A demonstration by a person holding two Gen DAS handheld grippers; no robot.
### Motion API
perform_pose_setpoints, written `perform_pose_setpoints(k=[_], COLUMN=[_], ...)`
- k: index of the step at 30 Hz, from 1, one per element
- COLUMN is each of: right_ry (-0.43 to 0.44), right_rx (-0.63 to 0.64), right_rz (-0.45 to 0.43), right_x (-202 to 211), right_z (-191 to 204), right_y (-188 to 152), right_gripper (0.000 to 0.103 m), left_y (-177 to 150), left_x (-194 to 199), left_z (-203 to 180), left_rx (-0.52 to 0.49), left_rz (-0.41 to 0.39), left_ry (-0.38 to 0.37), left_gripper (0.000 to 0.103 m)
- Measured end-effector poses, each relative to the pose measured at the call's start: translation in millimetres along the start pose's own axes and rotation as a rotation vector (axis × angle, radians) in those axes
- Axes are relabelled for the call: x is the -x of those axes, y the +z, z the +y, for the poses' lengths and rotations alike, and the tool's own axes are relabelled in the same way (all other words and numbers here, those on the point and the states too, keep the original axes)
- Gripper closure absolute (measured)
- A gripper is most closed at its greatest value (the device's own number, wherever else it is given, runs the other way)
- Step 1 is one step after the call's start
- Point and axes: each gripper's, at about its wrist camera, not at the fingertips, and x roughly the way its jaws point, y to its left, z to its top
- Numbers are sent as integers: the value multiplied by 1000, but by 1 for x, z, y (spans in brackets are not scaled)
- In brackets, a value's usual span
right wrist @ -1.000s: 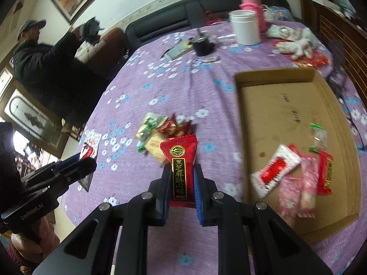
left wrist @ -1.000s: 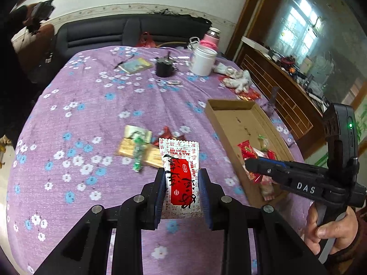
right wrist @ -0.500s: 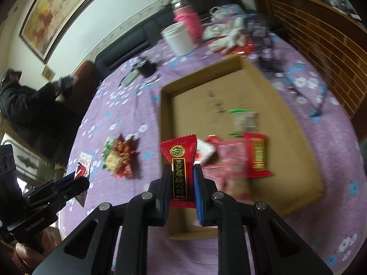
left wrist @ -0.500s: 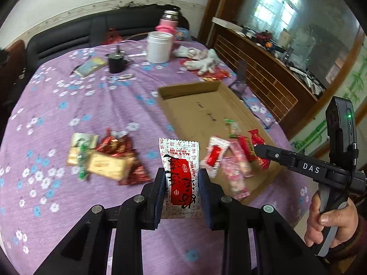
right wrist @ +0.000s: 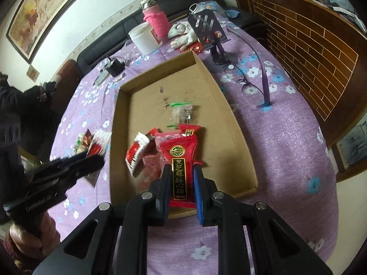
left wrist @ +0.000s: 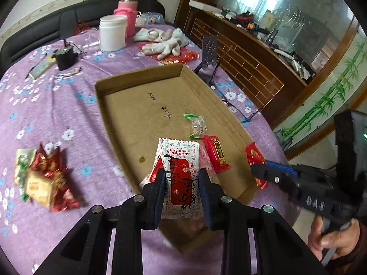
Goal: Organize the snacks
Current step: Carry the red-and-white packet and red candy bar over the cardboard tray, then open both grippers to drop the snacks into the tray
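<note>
My left gripper (left wrist: pixel 182 191) is shut on a white-and-red snack packet (left wrist: pixel 180 171) and holds it above the near end of the shallow cardboard tray (left wrist: pixel 110 84). My right gripper (right wrist: pixel 182 183) is shut on a red sesame candy packet (right wrist: pixel 179 158), above the tray (right wrist: pixel 215 84) near its front edge. Several snack packets (right wrist: pixel 146 151) lie in the tray's near end, with a clear green-edged bag (right wrist: pixel 182 112) beyond them. The right gripper also shows in the left wrist view (left wrist: pixel 273 174), at the tray's right corner. A pile of loose snacks (left wrist: pixel 43 178) lies on the cloth left of the tray.
The round table has a purple flowered cloth (left wrist: pixel 57 105). At the back stand a white jar (left wrist: pixel 112 33), a pink flask (left wrist: pixel 127 11), a black cup (left wrist: pixel 65 56) and white gloves (left wrist: pixel 162 43). Glasses (right wrist: pixel 247 84) and a black stand (right wrist: pixel 206 28) lie right of the tray.
Both grippers moved right, from over the loose snack pile to above the tray's near end, each still holding its packet. The right gripper came closer to the tray's front edge.
</note>
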Motion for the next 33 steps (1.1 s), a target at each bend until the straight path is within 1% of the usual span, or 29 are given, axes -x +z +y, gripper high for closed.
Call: perform_pose_setpoints(k=[5, 12, 15, 18, 19, 21, 23, 24, 25, 27, 31, 33], right_ry=[-21, -50, -54, -48, -47, -43, -45, -52, -60, -77, -76, -33], right_rx=[77, 94, 110, 101, 97, 91, 98, 104, 113, 139, 195, 232], right_rz=[27, 57, 69, 86, 90, 92, 91, 84, 73, 38, -35, -55], right_x=[-18, -43, -52, -58, -59, -59, -57, -54, -50, -37, -14, -6], right_z=[6, 1, 3, 4, 3, 3, 4, 5, 7, 13, 32, 52], right_y=[12, 32, 35, 37, 37, 39, 40, 41, 42, 43, 47, 51], right_gripper=[86, 86, 86, 86, 85, 84, 84, 83, 78, 70, 70, 70], left_y=[11, 21, 24, 26, 26, 26, 26, 26, 26, 26, 19, 12], left_x=[-25, -55, -61, -61, -60, -57, -52, -48, -43, -29, 19, 49], left_z=[3, 5, 4, 2, 1, -2, -2, -1, 1, 4, 17, 29], left_rx=[13, 23, 17, 9, 2, -13, -10, -2, 11, 27, 51, 76], left_rz=[31, 78, 91, 87, 83, 77, 69, 64, 57, 32, -57, -116], left_ry=[18, 54, 64, 57, 55, 53, 51, 41, 26, 6, -17, -26], left_gripper=[74, 74, 74, 73, 72, 67, 54, 52, 50, 50, 50, 50])
